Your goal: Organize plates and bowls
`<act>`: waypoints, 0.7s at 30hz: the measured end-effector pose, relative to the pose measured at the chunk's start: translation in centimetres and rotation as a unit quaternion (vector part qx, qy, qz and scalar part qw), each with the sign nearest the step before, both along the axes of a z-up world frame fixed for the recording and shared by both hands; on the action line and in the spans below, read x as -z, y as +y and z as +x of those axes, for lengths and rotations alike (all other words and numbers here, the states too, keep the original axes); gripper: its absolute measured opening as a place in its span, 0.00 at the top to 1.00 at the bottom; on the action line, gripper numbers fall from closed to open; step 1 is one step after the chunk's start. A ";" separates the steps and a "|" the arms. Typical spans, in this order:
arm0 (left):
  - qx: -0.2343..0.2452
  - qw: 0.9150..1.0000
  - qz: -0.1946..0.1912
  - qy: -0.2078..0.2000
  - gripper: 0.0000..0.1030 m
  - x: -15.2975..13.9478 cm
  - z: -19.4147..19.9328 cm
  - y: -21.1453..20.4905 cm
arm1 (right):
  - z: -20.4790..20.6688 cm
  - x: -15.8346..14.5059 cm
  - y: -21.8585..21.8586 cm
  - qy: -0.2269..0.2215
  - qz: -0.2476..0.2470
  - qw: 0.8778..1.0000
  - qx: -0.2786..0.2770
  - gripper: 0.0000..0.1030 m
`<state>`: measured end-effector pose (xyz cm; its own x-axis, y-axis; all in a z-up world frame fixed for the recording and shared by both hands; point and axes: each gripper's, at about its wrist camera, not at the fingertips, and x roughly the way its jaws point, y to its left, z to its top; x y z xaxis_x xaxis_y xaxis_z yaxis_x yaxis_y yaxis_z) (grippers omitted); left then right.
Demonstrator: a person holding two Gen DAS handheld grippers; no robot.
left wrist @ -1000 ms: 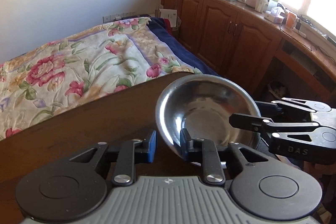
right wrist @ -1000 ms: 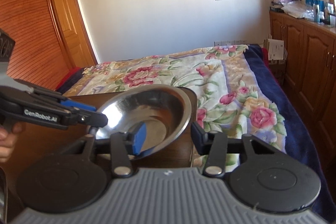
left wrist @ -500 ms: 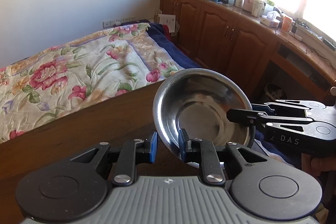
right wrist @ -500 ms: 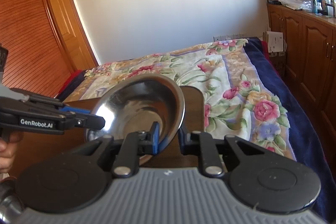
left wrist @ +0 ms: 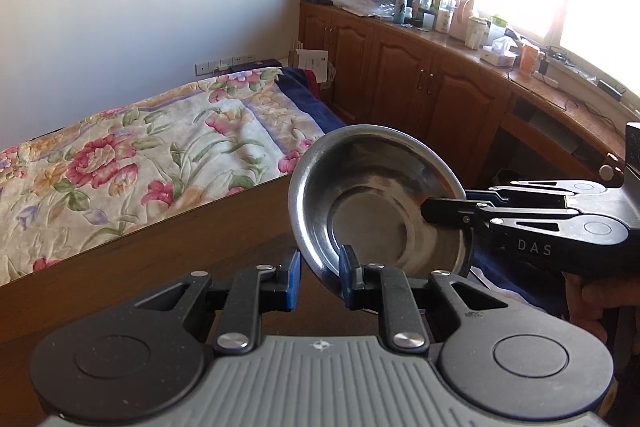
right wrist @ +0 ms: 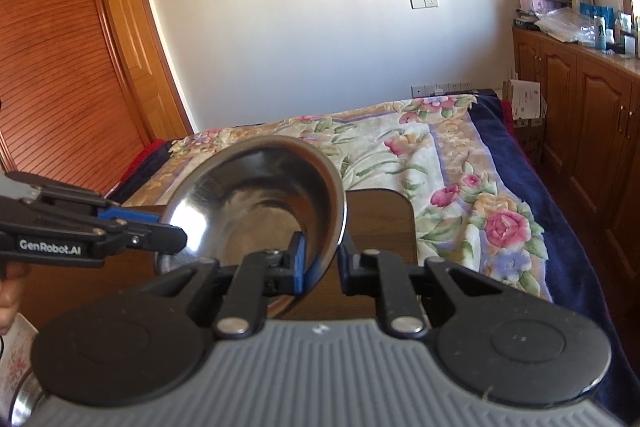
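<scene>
A steel bowl [left wrist: 380, 203] hangs tilted in the air above the dark wooden desk [left wrist: 168, 259], its hollow turned toward the two people's-eye cameras and clear of the desk top. The left gripper [left wrist: 319, 277] is clamped on the bowl's near rim, one blue pad inside the lip and the other outside it. The right gripper [right wrist: 322, 267] bites the rim on the opposite side; its jaws have just been closing, and now the thin metal edge sits pinched between its pads. Seen from the left wrist, the right gripper reaches in from the right side with its fingers laid over the bowl's rim, and a hand [left wrist: 596, 303] shows below it. Seen from the right wrist, the left gripper comes in from the left at about the same height, touching the bowl's shiny wall. The bowl sits over the desk's far edge, near its rounded far right corner [right wrist: 404, 203]. Beyond that edge lies a bed [right wrist: 440, 163] with a flowered quilt, and wooden cabinets [left wrist: 420, 83] run along the wall under the bright window.
</scene>
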<state>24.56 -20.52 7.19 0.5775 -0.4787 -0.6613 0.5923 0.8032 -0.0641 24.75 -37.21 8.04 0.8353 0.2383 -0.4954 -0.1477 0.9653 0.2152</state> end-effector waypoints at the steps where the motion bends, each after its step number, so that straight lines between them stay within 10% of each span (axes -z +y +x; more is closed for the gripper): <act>1: 0.000 1.000 0.000 0.000 0.78 -0.1 -0.2 0.2 | -0.1 -0.1 0.2 0.000 0.000 1.000 0.000 0.82; 21: 0.013 1.000 -0.020 -0.010 0.79 -0.9 -4.8 4.2 | -4.0 -1.9 3.2 0.000 -0.026 1.000 -0.007 0.83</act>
